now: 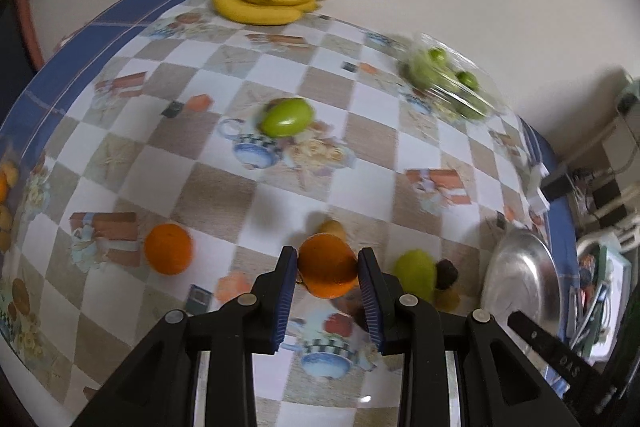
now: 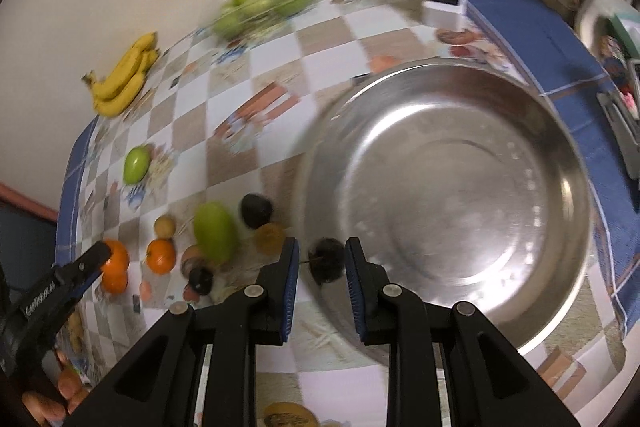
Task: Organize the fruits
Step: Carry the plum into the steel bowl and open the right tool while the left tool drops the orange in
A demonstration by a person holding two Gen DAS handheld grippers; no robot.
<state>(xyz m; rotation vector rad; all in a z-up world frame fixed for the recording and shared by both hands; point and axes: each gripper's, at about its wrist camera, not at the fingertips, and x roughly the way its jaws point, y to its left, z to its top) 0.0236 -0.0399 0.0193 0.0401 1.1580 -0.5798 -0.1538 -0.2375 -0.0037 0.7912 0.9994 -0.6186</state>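
While the left gripper [image 1: 327, 269] squeezes an orange [image 1: 327, 265], the right gripper [image 2: 322, 261] pinches a dark fuzzy fruit [image 2: 329, 259] beside the metal bowl [image 2: 460, 195].

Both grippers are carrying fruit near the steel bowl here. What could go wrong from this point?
The right gripper pinches a small dark fruit only at its fingertips, beside the steel bowl's rim; it may slip and land on the tablecloth. The left gripper holds an orange the same way, above loose fruit such as the green mango, which a drop could knock rolling.
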